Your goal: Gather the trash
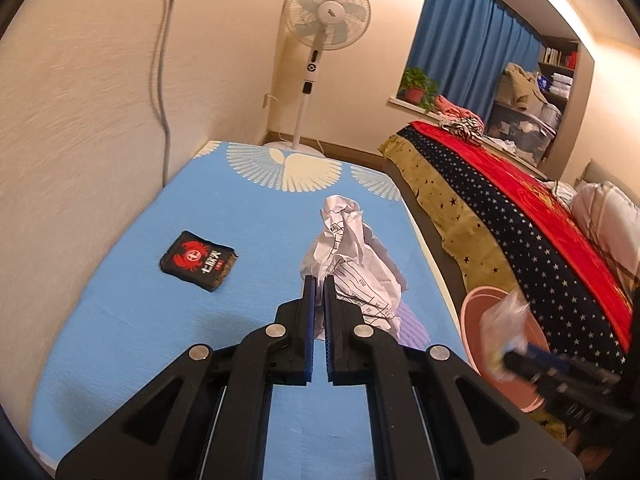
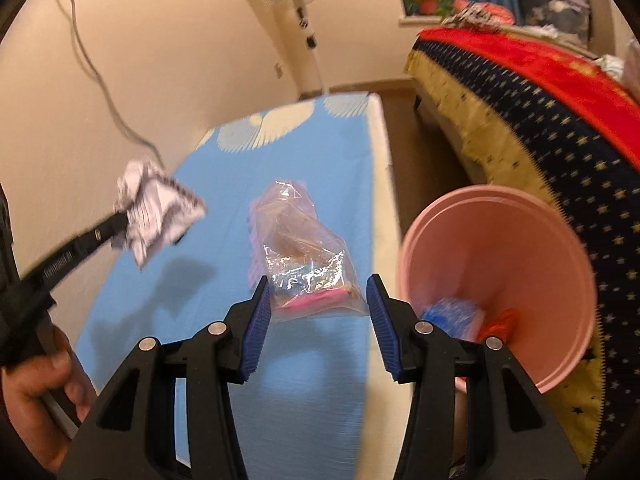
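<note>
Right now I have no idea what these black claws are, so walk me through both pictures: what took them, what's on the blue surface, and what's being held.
No robot arm here: a person holds a two-finger gripper in each hand, and a fisheye camera on each looks forward along its fingers. One picture comes from the left tool, one from the right.

The left gripper is shut on a crumpled printed paper, lifted off the blue patterned sheet. The right view shows that same paper in the air.

The right gripper is open, with a clear plastic bag between its fingers. Whether the bag touches them is unclear.

A black packet with a red crab logo lies on the sheet. Beside the surface stands a pink bin, already holding something blue and something orange.
</note>
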### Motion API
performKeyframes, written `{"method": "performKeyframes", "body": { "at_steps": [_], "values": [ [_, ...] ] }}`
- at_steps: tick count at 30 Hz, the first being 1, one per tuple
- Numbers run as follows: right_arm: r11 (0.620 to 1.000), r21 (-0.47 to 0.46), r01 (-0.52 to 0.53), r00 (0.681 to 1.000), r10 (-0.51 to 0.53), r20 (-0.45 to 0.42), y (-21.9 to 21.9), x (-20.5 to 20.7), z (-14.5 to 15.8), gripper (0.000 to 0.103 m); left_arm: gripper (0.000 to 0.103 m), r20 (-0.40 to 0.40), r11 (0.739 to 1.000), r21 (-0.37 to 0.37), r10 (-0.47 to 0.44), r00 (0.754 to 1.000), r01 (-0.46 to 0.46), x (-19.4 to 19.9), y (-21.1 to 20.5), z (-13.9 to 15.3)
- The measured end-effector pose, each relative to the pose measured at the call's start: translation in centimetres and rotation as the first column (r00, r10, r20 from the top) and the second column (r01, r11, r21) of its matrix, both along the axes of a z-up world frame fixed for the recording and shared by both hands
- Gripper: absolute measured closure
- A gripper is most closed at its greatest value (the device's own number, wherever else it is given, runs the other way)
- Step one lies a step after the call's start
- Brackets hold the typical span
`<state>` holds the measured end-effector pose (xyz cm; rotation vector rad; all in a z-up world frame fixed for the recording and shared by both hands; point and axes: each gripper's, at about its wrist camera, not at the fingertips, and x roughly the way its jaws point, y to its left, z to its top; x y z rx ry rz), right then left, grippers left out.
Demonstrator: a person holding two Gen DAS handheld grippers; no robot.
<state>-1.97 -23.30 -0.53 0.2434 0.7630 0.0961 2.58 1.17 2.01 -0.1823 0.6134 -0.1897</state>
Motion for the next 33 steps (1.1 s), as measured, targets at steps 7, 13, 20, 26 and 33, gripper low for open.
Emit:
{"method": "performKeyframes", "body": {
  "at_steps": [7,13,20,26,33],
  "values": [
    [0.996,-0.024,0.089,0.994,-0.087,0.066,-1.9,-1.4,1.7,0.055,0.099,0.016,0.999,0.012,-0.034,0.999,0.034,-0.8,-1.5,-0.2],
    [0.99,-0.024,0.141,0.986,-0.138,0.091,-3.4,-2.2,2.3,0.055,0.099,0.027,0.999,0.007,-0.054,0.998,0.054,-1.2,-2.1,-0.1],
    [0.985,-0.024,0.171,0.981,-0.168,0.098,-4.3,-2.3,2.3,0.055,0.099,0.042,0.997,-0.002,-0.078,0.996,0.078,-1.4,-2.8,0.2],
    [0.983,-0.025,0.182,0.979,-0.179,0.098,-4.5,-2.2,2.0,0.055,0.099,0.041,0.996,0.0,-0.089,0.995,0.089,-1.4,-3.2,0.0],
    [0.979,-0.018,0.202,0.975,-0.199,0.101,-4.8,-2.2,1.9,0.055,0.099,0.045,0.995,0.011,-0.103,0.994,0.103,-1.3,-3.9,-0.2]
  ]
}}
